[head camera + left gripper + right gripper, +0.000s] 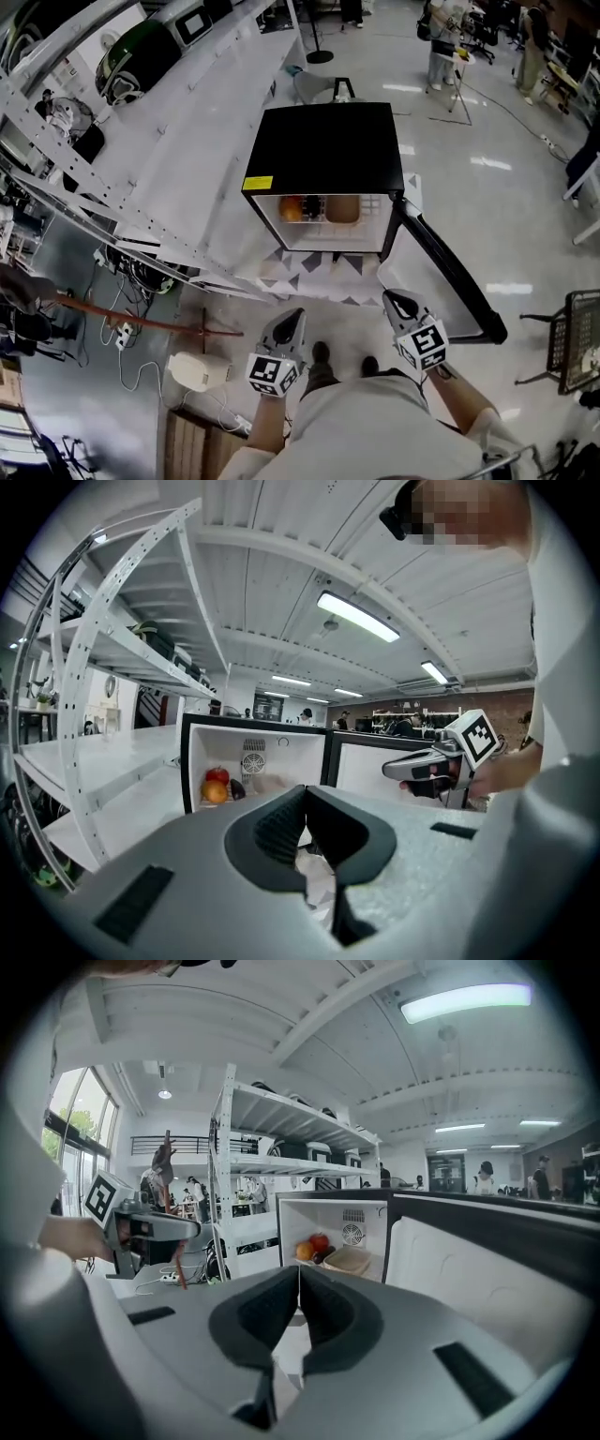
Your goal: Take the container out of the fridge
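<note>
The fridge is standing on the grey floor. Its shelf is carrying the tan container, with an orange, a red fruit and a dark fruit lying beside it.

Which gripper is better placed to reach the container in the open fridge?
Probably the right gripper: the container sits at the fridge's right side, fruit on the left. It is shut.

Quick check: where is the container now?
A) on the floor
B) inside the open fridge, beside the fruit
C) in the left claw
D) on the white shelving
B: the tan container sits inside the open fridge beside the fruit; the left claw and right claw are shut and empty.
</note>
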Demonstrator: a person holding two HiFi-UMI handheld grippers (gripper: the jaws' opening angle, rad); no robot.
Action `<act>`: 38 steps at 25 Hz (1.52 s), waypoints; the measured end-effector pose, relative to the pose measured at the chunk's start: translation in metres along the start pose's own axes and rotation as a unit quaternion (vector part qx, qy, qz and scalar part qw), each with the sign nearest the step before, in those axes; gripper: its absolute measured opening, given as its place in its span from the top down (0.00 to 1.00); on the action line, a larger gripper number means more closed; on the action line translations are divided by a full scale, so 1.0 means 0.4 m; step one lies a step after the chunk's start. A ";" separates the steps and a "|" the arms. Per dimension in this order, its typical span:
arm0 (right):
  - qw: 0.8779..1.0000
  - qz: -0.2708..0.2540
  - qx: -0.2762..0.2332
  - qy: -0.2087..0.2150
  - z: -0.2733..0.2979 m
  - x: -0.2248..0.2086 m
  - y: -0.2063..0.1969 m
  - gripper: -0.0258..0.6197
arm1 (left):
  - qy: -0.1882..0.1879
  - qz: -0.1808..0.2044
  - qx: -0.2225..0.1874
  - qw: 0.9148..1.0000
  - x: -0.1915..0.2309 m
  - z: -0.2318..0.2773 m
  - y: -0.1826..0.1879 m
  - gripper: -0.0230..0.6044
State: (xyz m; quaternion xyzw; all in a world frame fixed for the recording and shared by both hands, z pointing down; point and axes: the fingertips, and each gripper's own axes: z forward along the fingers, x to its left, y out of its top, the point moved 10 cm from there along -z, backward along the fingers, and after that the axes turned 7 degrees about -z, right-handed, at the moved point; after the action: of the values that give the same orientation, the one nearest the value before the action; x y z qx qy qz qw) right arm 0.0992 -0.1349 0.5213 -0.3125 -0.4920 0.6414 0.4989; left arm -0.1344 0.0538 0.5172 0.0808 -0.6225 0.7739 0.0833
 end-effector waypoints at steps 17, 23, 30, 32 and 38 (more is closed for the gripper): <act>0.988 0.058 0.001 -0.142 0.106 0.035 0.074 0.94 | -0.123 0.136 0.012 0.983 0.205 0.196 0.126 0.96; 0.982 0.074 0.002 -0.172 0.112 0.043 0.086 0.94 | -0.153 0.171 0.013 0.973 0.209 0.277 0.132 0.96; 0.977 0.077 0.013 -0.199 0.101 0.048 0.079 0.94 | -0.141 0.316 0.020 0.938 0.237 0.399 0.076 0.95; 0.976 0.079 0.019 -0.202 0.099 0.051 0.072 0.94 | -0.144 0.333 0.021 0.932 0.237 0.423 0.066 0.95; 0.974 0.089 0.034 -0.207 0.105 0.071 0.060 0.94 | -0.155 0.390 0.024 0.907 0.215 0.499 0.030 0.84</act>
State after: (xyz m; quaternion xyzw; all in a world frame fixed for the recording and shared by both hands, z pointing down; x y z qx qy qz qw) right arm 0.0453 -0.1216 0.5147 -0.1981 -0.5324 0.7507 0.3374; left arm -0.2165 -0.1412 0.5677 -0.0475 -0.5905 0.7374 -0.3245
